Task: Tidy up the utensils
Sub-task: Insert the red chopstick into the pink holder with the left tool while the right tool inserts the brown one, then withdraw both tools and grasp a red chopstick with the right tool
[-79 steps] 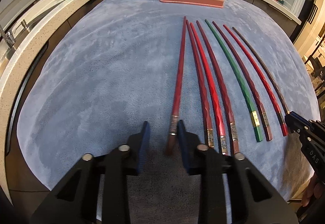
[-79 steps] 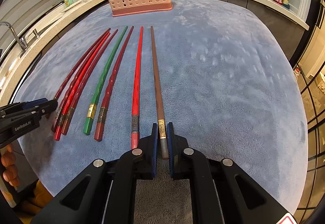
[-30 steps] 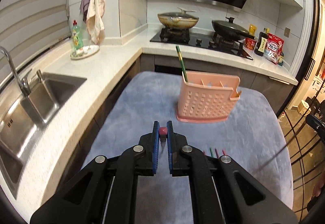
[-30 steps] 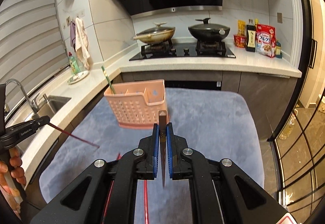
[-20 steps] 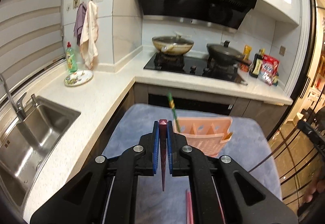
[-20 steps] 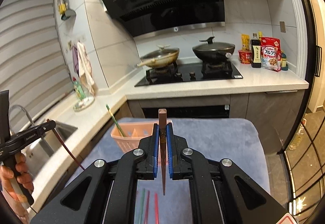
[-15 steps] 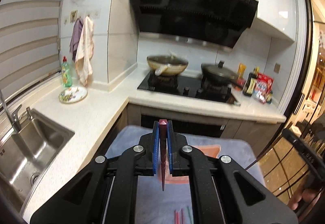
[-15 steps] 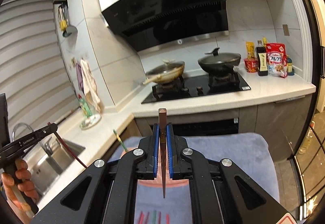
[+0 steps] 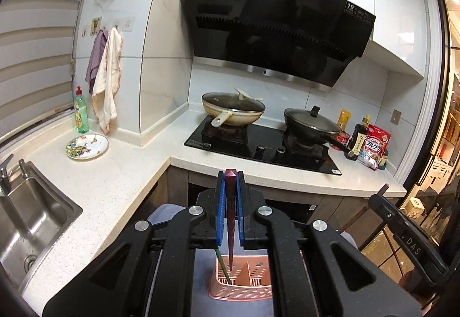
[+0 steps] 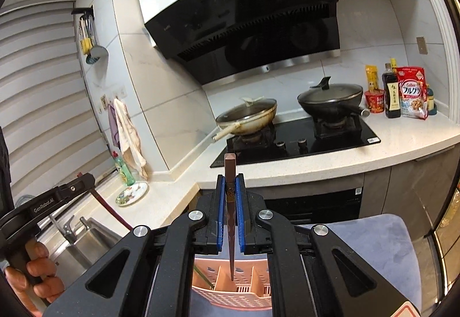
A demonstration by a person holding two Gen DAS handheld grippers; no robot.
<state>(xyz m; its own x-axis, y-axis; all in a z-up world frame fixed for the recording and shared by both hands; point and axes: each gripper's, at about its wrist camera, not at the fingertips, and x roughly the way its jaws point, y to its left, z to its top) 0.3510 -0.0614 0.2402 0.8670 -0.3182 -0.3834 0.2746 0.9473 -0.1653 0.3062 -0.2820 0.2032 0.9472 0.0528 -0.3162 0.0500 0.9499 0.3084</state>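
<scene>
My left gripper (image 9: 230,182) is shut on a dark red chopstick (image 9: 230,219), held upright with its tip hanging over the left compartment of the pink utensil basket (image 9: 244,286). A green chopstick (image 9: 221,263) stands in that compartment. My right gripper (image 10: 230,184) is shut on a brown chopstick (image 10: 230,216), upright, its tip over a middle compartment of the pink basket (image 10: 230,288). The left gripper also shows at the left of the right wrist view (image 10: 72,187), the right gripper at the right of the left wrist view (image 9: 402,228).
The basket stands on a blue-grey mat (image 10: 382,239). A sink (image 9: 26,216) lies to the left. Behind are a white counter (image 9: 120,173), a hob with a pale pan (image 9: 233,110) and a black pan (image 9: 310,124), and food packets (image 9: 373,150).
Both grippers have lifted their chopsticks off the mat, turned them upright and carried them forward. The basket now sits directly below both tips.
</scene>
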